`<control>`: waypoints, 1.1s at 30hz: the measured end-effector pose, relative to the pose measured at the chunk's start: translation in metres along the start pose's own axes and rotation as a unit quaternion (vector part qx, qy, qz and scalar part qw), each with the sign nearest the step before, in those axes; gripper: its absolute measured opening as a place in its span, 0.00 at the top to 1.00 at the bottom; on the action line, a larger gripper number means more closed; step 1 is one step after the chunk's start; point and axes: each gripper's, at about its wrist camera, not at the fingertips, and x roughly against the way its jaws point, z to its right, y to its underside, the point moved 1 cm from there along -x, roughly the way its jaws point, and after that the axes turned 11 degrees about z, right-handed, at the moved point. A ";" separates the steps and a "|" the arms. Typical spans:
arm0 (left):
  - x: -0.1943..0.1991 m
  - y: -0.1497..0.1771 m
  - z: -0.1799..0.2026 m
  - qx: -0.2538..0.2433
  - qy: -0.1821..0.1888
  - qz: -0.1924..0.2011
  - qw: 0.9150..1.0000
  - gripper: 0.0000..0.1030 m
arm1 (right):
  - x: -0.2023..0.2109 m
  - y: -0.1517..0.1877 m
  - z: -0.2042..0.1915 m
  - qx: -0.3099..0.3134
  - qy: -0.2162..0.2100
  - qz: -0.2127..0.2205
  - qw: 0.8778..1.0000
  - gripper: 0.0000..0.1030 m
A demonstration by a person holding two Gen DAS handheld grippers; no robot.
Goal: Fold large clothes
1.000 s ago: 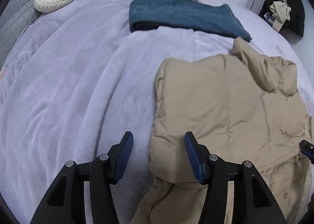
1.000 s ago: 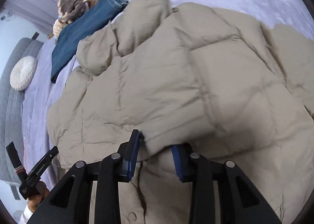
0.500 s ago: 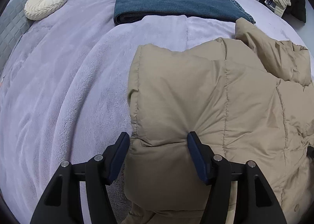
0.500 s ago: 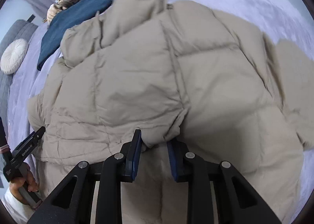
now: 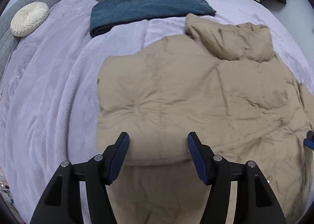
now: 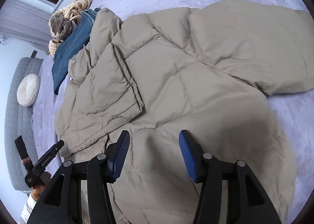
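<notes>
Grippers are hanging over the tan puffer jacket: the left gripper is standing half open, gripping nothing, and the right gripper has just been opening, its jaws holding nothing. Jacket is lying partly folded on the lilac bed, with folded jeans beyond it.

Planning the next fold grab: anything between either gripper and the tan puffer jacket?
Nothing visible. The left gripper and right gripper stand open directly over the tan puffer jacket; the folded jeans lie well beyond it.
</notes>
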 end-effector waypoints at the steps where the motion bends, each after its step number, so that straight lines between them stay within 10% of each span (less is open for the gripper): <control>1: 0.004 0.002 0.009 -0.002 0.009 -0.004 1.000 0.39 | 0.009 0.005 0.013 -0.011 -0.002 0.001 1.000 0.45; 5: 0.020 0.011 0.047 -0.005 0.038 -0.016 0.999 0.38 | 0.031 0.011 0.040 -0.046 0.002 0.012 0.999 0.34; 8: 0.031 0.014 0.072 -0.002 0.054 -0.002 0.999 0.01 | 0.050 0.009 0.065 -0.062 0.011 0.026 0.998 0.34; 19: 0.039 0.012 0.146 -0.032 0.077 -0.013 0.996 0.00 | 0.103 -0.008 0.184 -0.180 0.026 0.091 0.979 0.20; 21: 0.036 0.013 0.152 -0.029 0.074 -0.018 0.997 0.00 | 0.108 -0.014 0.204 -0.205 0.023 0.108 0.973 0.01; 33: 0.023 0.013 0.181 -0.031 0.091 -0.042 0.995 0.00 | 0.111 -0.060 0.308 -0.347 -0.037 0.181 0.920 0.00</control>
